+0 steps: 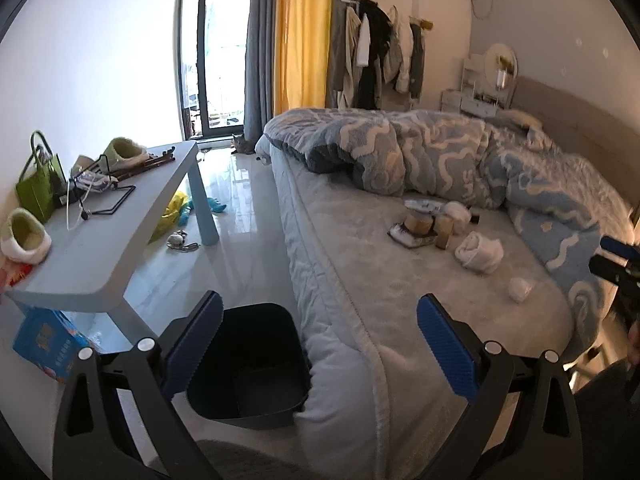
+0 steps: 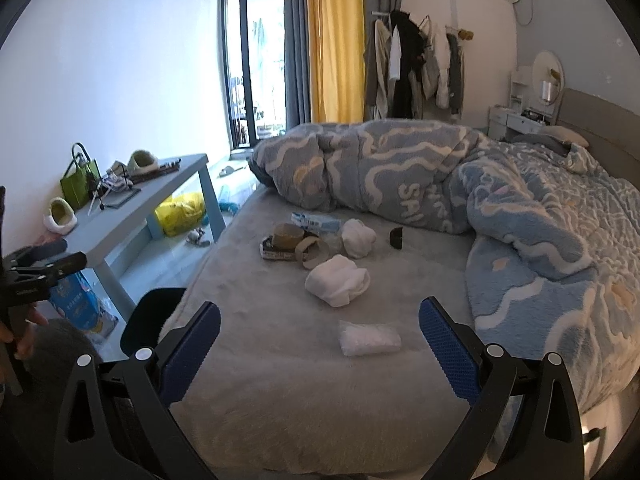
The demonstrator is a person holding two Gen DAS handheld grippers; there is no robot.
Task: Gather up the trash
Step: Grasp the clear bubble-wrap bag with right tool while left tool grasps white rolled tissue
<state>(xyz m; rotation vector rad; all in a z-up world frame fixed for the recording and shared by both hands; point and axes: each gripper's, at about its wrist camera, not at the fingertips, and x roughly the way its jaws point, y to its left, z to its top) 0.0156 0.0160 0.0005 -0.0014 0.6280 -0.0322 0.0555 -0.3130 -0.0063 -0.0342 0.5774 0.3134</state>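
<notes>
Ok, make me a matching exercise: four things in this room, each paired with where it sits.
1. black bin
2. white wad
3. green bag
4. yellow bag

a. on the blue table
b. on the floor beside the bed
c. under the blue table
d. on the bed, nearest the right hand-held gripper

Pairs: 1-b, 2-d, 3-a, 4-c

A bedroom in a home — a wide bed (image 2: 304, 408) with a rumpled blue-and-white blanket (image 2: 500, 200) fills most of the room. Coats hang on a rack (image 2: 416, 64) beside a yellow curtain (image 2: 334, 40) and a glass balcony door (image 2: 256, 60). A low table (image 1: 120, 232) holds slippers (image 1: 24, 240) — and what looks like a vanity mirror (image 2: 548, 72) stands by the headboard.
</notes>
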